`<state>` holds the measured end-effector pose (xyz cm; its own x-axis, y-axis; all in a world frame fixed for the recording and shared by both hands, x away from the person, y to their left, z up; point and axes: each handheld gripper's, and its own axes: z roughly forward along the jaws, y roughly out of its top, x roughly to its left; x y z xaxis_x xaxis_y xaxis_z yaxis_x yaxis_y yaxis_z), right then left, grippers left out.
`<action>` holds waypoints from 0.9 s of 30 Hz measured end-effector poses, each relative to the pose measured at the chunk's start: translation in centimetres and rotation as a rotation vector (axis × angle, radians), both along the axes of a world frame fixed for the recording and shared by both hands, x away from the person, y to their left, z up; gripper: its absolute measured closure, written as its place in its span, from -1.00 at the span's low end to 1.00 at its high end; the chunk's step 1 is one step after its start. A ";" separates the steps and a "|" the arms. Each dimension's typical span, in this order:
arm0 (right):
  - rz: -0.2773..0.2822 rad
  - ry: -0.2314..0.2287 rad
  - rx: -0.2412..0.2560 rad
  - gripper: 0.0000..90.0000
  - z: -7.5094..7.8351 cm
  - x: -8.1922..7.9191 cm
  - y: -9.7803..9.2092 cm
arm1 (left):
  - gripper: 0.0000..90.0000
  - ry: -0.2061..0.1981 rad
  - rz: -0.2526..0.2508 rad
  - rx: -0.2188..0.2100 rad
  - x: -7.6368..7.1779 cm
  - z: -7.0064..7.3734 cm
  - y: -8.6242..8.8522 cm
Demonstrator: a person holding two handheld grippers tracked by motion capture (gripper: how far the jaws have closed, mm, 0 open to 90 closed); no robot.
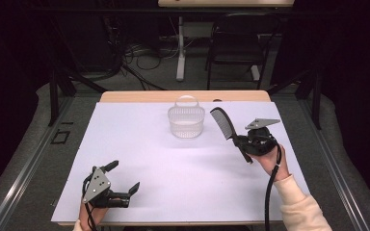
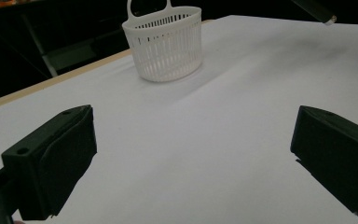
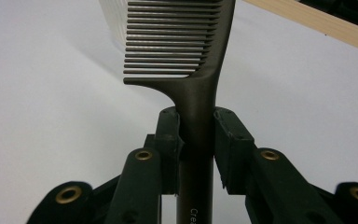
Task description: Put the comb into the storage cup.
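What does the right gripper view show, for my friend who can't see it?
A dark comb stands clamped by its handle between the right gripper's two black jaws, teeth pointing left. Behind it lies the white table, with a bit of a white basket beside the teeth.

1. The comb (image 3: 200, 70) looks like dark plastic with a smooth, faintly satin sheen.
2. The slotted basket (image 2: 165, 44) is white, slightly translucent plastic.
3. The table cover (image 1: 139, 159) at lower left is matt white, possibly paper.
4. The table edge (image 1: 139, 96) is pale wood.
5. The right gripper (image 3: 196, 140) looks like matt black plastic.
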<state>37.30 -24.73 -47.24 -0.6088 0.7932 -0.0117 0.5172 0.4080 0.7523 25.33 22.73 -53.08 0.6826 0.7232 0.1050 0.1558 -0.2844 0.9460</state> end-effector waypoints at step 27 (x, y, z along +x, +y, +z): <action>-0.004 -0.051 0.007 0.62 0.3 0.6 0.8 | -1.00 0.001 0.003 0.002 0.0 0.0 -0.1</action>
